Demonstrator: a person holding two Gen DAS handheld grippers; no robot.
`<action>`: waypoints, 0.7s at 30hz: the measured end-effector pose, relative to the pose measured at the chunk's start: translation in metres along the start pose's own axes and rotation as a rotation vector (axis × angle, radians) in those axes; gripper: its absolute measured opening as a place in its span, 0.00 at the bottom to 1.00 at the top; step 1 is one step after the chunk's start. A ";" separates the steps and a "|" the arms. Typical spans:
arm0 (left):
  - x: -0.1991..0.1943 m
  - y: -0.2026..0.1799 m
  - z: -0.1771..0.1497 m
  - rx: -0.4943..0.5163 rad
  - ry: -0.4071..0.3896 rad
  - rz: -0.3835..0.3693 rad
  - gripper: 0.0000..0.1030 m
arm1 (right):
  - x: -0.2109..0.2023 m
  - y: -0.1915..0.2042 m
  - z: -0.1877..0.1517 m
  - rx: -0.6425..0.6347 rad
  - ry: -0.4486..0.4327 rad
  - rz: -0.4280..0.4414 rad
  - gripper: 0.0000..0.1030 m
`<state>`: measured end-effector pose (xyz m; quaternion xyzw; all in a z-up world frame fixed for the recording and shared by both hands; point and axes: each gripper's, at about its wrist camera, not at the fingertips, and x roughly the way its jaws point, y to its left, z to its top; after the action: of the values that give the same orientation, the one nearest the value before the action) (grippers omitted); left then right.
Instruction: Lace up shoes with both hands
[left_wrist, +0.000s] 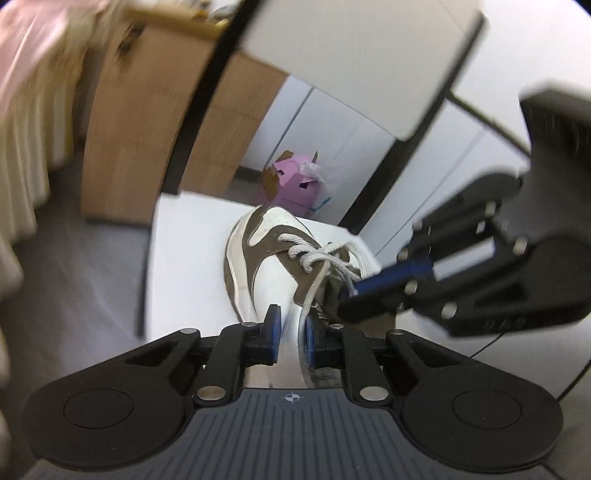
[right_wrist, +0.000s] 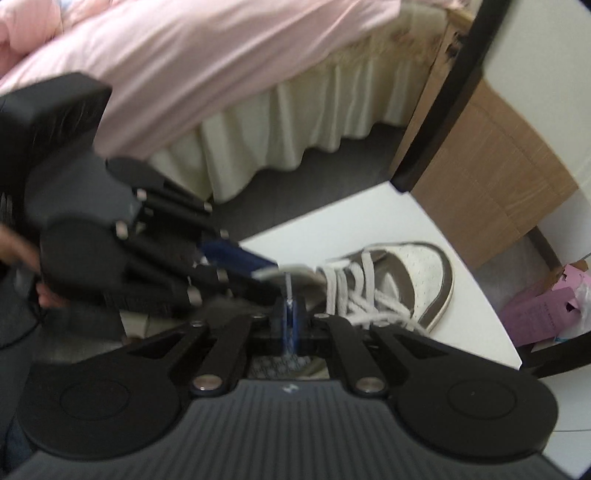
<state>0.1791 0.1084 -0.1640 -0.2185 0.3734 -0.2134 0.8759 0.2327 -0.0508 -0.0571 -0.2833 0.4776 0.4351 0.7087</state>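
A white and brown sneaker (left_wrist: 266, 258) (right_wrist: 417, 273) lies on the white table (left_wrist: 192, 236) with grey-white laces (left_wrist: 314, 254) crossed over its tongue. My left gripper (left_wrist: 291, 336) is over the shoe's heel side. Its blue pads stand a little apart, and one lace strand (left_wrist: 303, 317) runs between them, lying against the right pad only. My right gripper (right_wrist: 290, 314) (left_wrist: 347, 295) is shut on another lace strand (right_wrist: 290, 291) just above the shoe's opening. In the right wrist view the left gripper (right_wrist: 266, 271) comes in from the left, blurred.
A bed with a pink cover (right_wrist: 221, 62) and cream skirt stands beside the table. Beyond the table are a wooden cabinet (left_wrist: 140, 129), black table legs (left_wrist: 199, 110) and a pink box (left_wrist: 295, 184) on the floor. A person's hand (right_wrist: 14, 251) holds the left gripper.
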 end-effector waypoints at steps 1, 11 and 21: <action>0.000 0.006 0.000 -0.042 0.004 -0.024 0.16 | 0.003 -0.003 0.001 -0.001 0.024 0.009 0.03; 0.002 0.025 0.002 -0.197 0.021 -0.113 0.16 | 0.022 -0.027 0.013 0.044 0.101 0.105 0.03; 0.002 0.017 0.003 -0.120 0.016 -0.074 0.16 | 0.026 -0.026 0.019 0.027 0.141 0.099 0.03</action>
<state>0.1858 0.1216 -0.1720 -0.2828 0.3840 -0.2247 0.8497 0.2684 -0.0377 -0.0743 -0.2796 0.5455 0.4423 0.6547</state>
